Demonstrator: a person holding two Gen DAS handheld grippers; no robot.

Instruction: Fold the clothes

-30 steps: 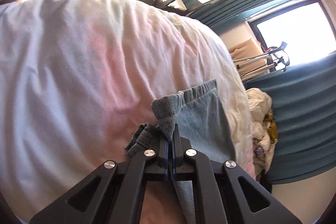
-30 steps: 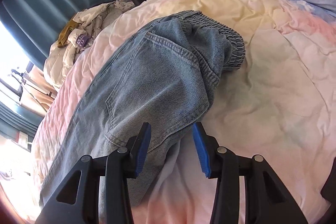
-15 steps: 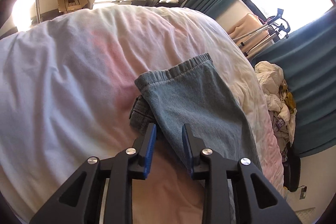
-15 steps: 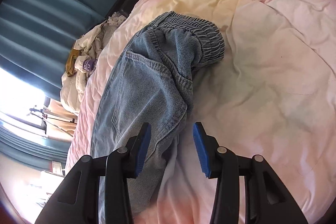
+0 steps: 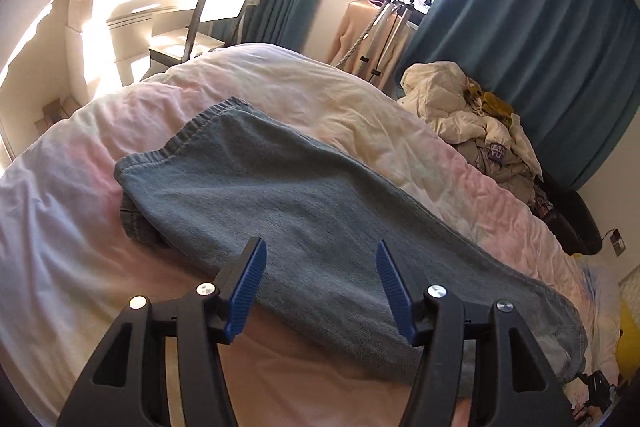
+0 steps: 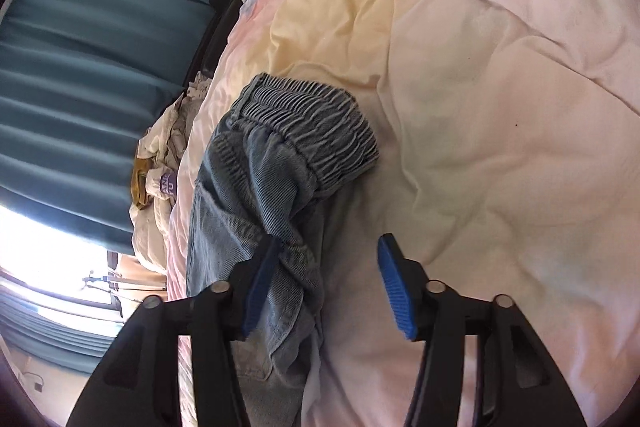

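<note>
My left gripper (image 5: 318,291) hovers spread wide, holding nothing, above the long faded-blue denim trousers (image 5: 304,227) that lie stretched along the pastel pink-and-cream quilted bed (image 5: 320,95). From this side the leg looks doubled flat, one elastic cuff (image 5: 180,143) on top and a second bunched beneath its left edge. Beyond the bed's far side sits a heap of crumpled cream clothes (image 5: 464,119) against the teal pleated curtain (image 5: 540,47).

My right gripper (image 6: 320,285) is spread too and empty, its left finger touching or just over the twisted denim near the gathered elastic waistband (image 6: 312,131), which is rolled over on itself.

I judge the denim soft but fairly heavy and thick: it should drape, not slide, and hold a crease. Stitched, doubled edges look the surest holds, the cuff hem for my left, the waistband rim for my right.
</note>
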